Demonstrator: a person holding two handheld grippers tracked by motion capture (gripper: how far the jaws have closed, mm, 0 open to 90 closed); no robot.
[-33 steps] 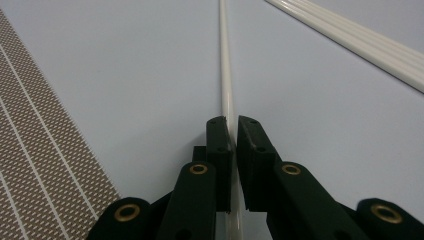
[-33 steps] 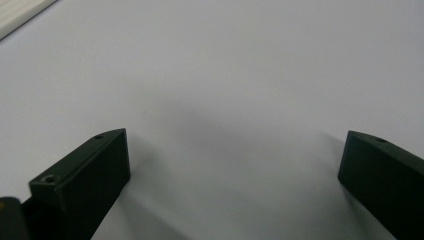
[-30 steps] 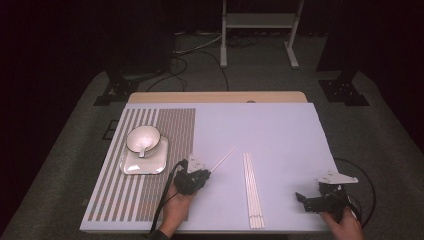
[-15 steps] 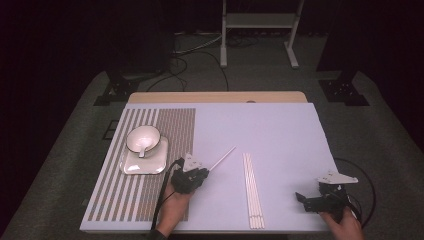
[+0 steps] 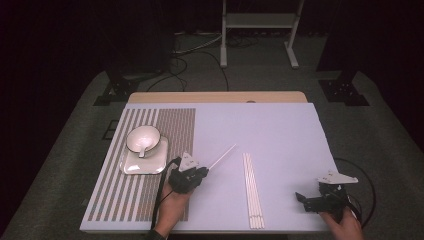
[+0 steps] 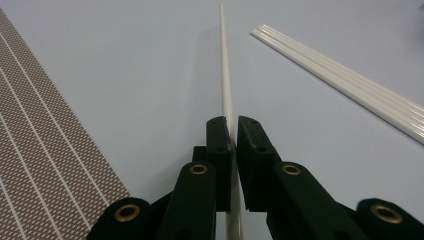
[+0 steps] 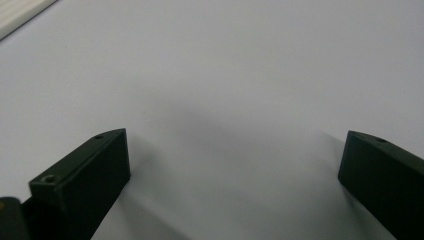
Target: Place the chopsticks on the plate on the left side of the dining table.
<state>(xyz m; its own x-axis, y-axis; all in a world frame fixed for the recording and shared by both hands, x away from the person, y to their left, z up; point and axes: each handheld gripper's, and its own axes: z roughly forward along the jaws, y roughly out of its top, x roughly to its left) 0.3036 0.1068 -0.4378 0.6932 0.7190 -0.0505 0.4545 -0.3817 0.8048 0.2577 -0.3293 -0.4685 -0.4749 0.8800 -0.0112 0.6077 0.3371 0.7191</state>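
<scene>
**A:** At the near edge of the table (image 5: 280, 130), your left gripper (image 5: 202, 171) has its jaws pinched nearly together on one white chopstick (image 5: 222, 156). The stick runs from the jaws toward the far right, its free end out over the pale blue cover.

**B:** And in the left gripper view?

**A:** There the chopstick (image 6: 225, 75) passes straight between the two black jaws, gripped close to its thick end. It looks light, thin and stiff, with a smooth glossy skin, so you can expect it to slip or swivel in the pads if you swing it fast.

**B:** Where should the hold sit?

**A:** A hold nearer the middle would likely steady the long free end. Where you have it now, the tip has plenty of leverage to droop or twist.

**B:** The rest of the scene?

**A:** The remaining chopsticks (image 5: 252, 190) lie side by side just right of your left gripper. A bowl (image 5: 143, 139) sits on a plate (image 5: 131, 167) on the striped mat (image 5: 177, 130) at the left. Your right gripper (image 5: 303, 199) rests at the near right corner, jaws spread wide, holding nothing.
</scene>
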